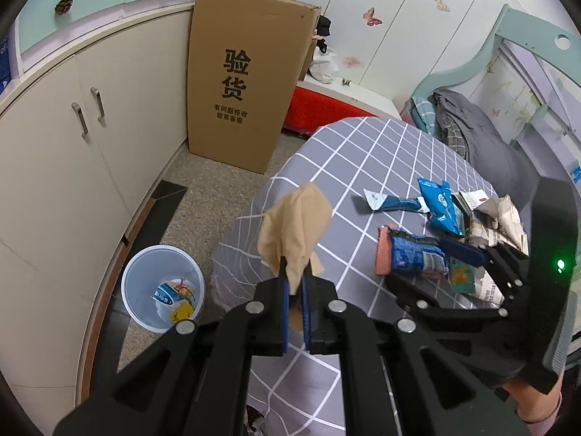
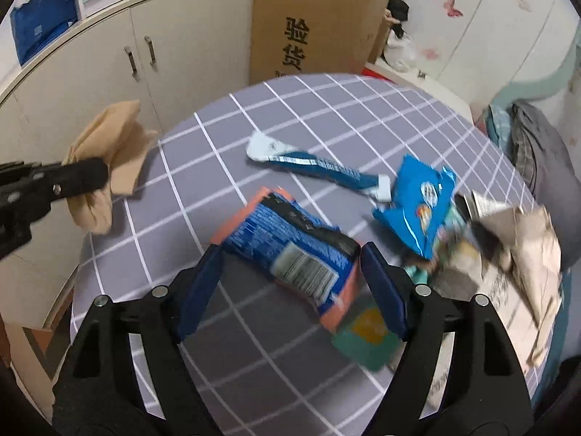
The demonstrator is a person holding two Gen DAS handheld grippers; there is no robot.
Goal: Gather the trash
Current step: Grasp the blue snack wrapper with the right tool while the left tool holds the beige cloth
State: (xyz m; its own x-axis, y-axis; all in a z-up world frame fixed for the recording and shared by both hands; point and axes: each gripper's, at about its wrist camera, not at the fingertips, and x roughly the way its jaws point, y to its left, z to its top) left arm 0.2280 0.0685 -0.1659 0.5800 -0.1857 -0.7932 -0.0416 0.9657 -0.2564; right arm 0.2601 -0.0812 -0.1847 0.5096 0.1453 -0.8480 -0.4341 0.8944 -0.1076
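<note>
Your path over the grey tiled floor (image 1: pixel 203 181) to the pale-blue plastic bin (image 1: pixel 162 288) lies clear; the tall cardboard box (image 1: pixel 239 83) stands well behind it.

Each camera sits on its gripper and looks steeply down along the jaws. Both views share the checked bed (image 1: pixel 363 160) with its wrappers and the cardboard box (image 2: pixel 312 18) behind.

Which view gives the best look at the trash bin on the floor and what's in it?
The left wrist view. It looks down into the pale blue trash bin on the floor beside the bed, showing wrappers already inside. The right wrist view does not show the bin at all; it looks onto the bed and the litter there.
</note>
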